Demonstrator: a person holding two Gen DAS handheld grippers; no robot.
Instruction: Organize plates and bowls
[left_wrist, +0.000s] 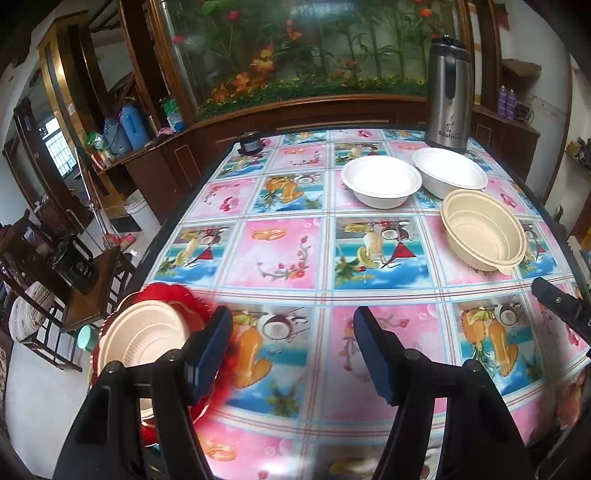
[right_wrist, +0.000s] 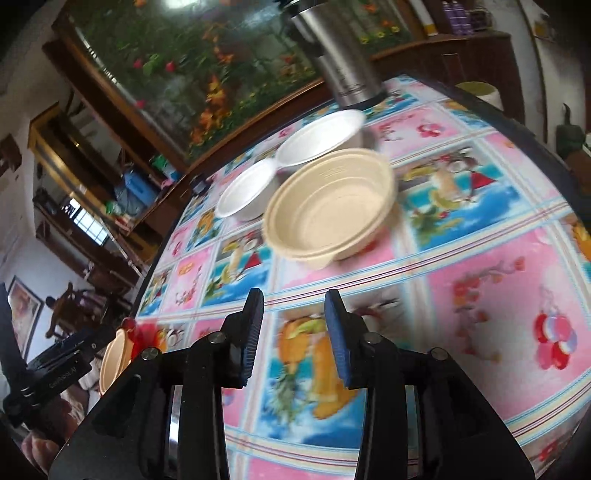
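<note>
A beige bowl (left_wrist: 484, 230) stands on the patterned table at the right, also in the right wrist view (right_wrist: 330, 205). Two white bowls (left_wrist: 381, 180) (left_wrist: 450, 171) stand behind it, also in the right wrist view (right_wrist: 246, 192) (right_wrist: 320, 140). A beige plate (left_wrist: 142, 334) lies on a red plate (left_wrist: 177, 295) at the table's near left edge. My left gripper (left_wrist: 291, 349) is open and empty, just right of that stack. My right gripper (right_wrist: 293, 332) is open and empty, short of the beige bowl.
A steel thermos jug (left_wrist: 448, 92) stands at the far right of the table (left_wrist: 280, 258). A fish tank and wooden cabinets (left_wrist: 295, 55) run behind it. Chairs (left_wrist: 55, 295) stand on the floor to the left.
</note>
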